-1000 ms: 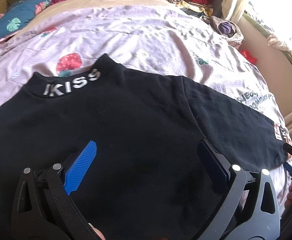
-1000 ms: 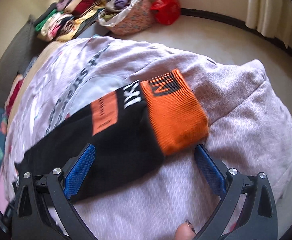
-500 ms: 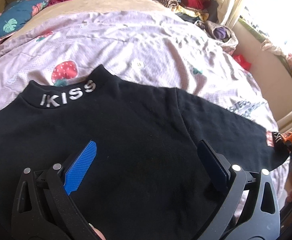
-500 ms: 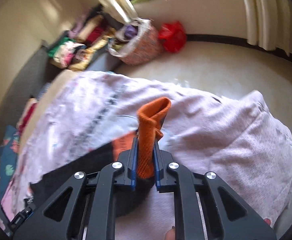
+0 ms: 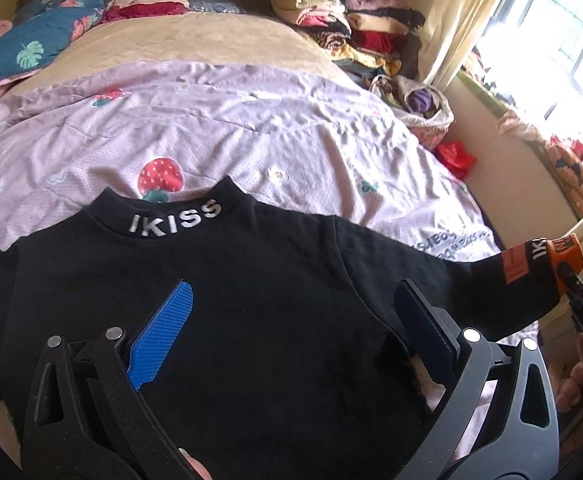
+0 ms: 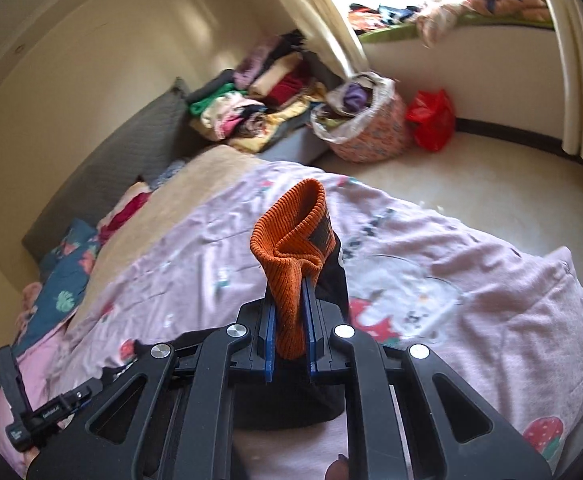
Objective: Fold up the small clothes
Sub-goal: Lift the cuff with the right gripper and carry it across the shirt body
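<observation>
A black sweater (image 5: 251, 300) with "IKISS" on its collar lies spread on the pink bedspread (image 5: 231, 120). My left gripper (image 5: 291, 312) is open, its blue fingers hovering over the sweater's chest. My right gripper (image 6: 289, 320) is shut on the orange cuff (image 6: 291, 252) of the sweater's right sleeve and holds it lifted off the bed. In the left wrist view the same cuff (image 5: 563, 252) shows at the far right, with the black sleeve (image 5: 451, 280) stretched out toward it.
Stacks of folded clothes (image 5: 343, 28) sit at the far end of the bed. A patterned basket of laundry (image 6: 363, 128) and a red bag (image 6: 431, 120) stand on the floor near the window. Pillows (image 5: 31, 44) lie at the bed's far left.
My right gripper closed on the orange cuff and lifted it, pulling the sleeve up and outward. My left gripper stayed open and drew back a little over the sweater.
</observation>
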`<action>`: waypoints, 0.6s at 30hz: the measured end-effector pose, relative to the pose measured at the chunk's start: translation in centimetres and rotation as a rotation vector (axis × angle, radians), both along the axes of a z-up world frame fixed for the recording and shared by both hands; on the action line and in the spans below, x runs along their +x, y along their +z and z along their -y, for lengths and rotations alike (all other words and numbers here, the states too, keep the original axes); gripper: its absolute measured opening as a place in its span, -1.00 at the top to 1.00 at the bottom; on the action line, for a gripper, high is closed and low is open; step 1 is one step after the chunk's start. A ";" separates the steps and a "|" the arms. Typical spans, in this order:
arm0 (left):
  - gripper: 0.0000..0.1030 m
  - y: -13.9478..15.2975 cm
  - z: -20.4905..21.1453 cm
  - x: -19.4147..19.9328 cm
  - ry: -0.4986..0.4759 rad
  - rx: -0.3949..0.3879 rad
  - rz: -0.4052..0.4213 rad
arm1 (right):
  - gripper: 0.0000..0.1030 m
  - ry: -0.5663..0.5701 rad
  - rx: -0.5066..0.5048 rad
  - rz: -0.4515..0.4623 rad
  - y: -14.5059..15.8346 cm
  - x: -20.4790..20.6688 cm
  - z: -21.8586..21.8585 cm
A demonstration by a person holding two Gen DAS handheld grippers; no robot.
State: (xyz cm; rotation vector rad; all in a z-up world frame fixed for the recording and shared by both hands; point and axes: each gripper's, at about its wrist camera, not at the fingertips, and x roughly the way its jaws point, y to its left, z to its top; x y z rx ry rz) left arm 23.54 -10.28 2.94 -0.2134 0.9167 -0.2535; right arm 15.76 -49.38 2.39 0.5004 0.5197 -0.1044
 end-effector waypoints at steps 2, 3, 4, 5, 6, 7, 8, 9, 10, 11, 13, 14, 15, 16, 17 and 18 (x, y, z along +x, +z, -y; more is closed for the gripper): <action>-0.84 0.4 -0.9 -0.3 0.009 -0.025 0.001 | 0.79 0.026 -0.013 0.011 0.7 0.0 -1.5; -0.84 0.6 -1.4 -0.3 0.012 -0.035 0.000 | 0.79 0.041 -0.020 0.018 1.1 0.1 -2.5; -0.84 0.7 -2.0 -0.4 0.015 -0.050 0.001 | 0.79 0.056 -0.027 0.024 1.5 0.1 -3.3; -0.84 0.9 -2.3 -0.5 0.016 -0.058 0.001 | 0.79 0.070 -0.033 0.028 1.7 0.2 -4.0; -0.84 1.0 -2.9 -0.6 0.017 -0.070 0.000 | 0.79 0.088 -0.041 0.033 2.1 0.3 -5.1; -0.84 1.1 -3.4 -0.6 0.020 -0.081 -0.001 | 0.79 0.100 -0.045 0.036 2.3 0.3 -5.9; -0.84 1.1 -3.8 -0.7 0.023 -0.091 -0.002 | 0.79 0.114 -0.051 0.038 2.5 0.4 -6.6; -0.84 1.1 -4.2 -0.7 0.025 -0.102 -0.003 | 0.79 0.130 -0.059 0.040 2.8 0.5 -7.7; -0.84 1.2 -4.7 -0.8 0.028 -0.112 -0.004 | 0.79 0.143 -0.063 0.040 2.9 0.7 -8.5; -0.84 1.2 -5.2 -0.8 0.032 -0.120 -0.005 | 0.79 0.155 -0.066 0.041 3.0 0.8 -9.2; -0.84 1.2 -6.1 -0.9 0.035 -0.137 -0.007 | 0.79 0.186 -0.075 0.042 3.3 1.0 -11.1; -0.84 1.2 -6.8 -0.9 0.040 -0.155 -0.010 | 0.79 0.194 -0.077 0.042 3.2 1.1 -11.4; -0.84 1.1 -7.2 -0.9 0.040 -0.165 -0.013 | 0.79 0.211 -0.083 0.044 3.3 1.2 -12.4; -0.84 1.1 -7.6 -0.9 0.041 -0.179 -0.017 | 0.79 0.225 -0.088 0.043 3.2 1.3 -13.0; -0.84 1.1 -8.2 -0.9 0.044 -0.198 -0.023 | 0.79 0.242 -0.093 0.041 3.2 1.5 -14.0; -0.84 1.0 -8.7 -0.9 0.045 -0.219 -0.027 | 0.79 0.256 -0.095 0.040 3.1 1.6 -14.8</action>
